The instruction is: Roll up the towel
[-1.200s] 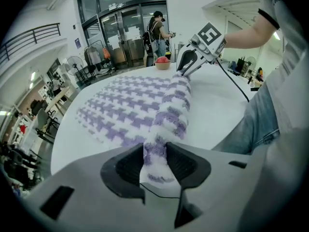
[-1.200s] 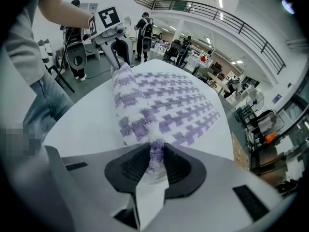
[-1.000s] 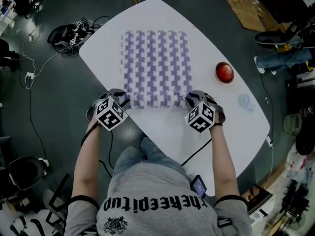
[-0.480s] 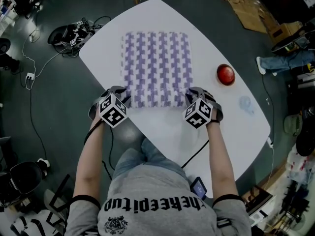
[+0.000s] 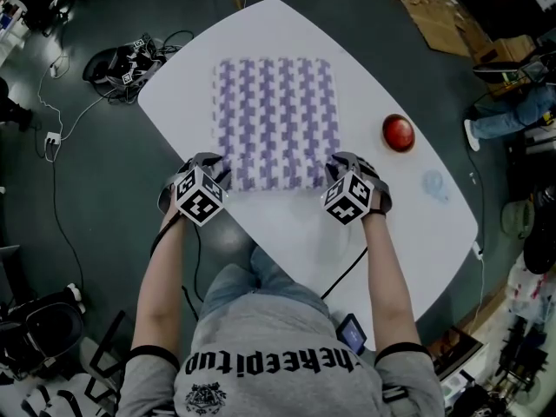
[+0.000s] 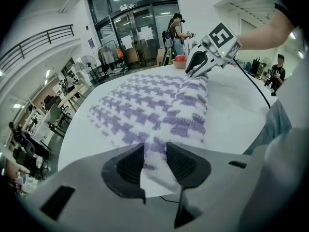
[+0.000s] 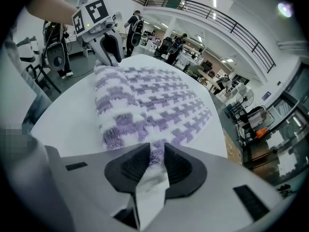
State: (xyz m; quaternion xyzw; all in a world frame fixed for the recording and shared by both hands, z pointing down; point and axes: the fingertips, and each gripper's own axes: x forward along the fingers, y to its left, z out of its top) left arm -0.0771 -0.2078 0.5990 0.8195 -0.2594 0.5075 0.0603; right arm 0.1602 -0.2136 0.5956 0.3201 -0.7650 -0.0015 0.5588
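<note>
Towel (image 5: 276, 120) lies on the white table (image 5: 291, 228), its near edge rolled. Left gripper (image 6: 155, 162) and right gripper (image 7: 155, 164) each pinch 1 end of that roll.

Near corners of the purple-and-white houndstooth terry towel (image 5: 276, 120) vanishing under the left gripper (image 5: 212, 170) and right gripper (image 5: 341, 168), marker cubes (image 5: 200, 200) covering both fingertips, towel edge between the fingers (image 6: 129, 166) sinking behind grey housings (image 6: 231, 187), pale bluish smudge (image 5: 432, 182) right of the right fingers blurring beyond recognition
</note>
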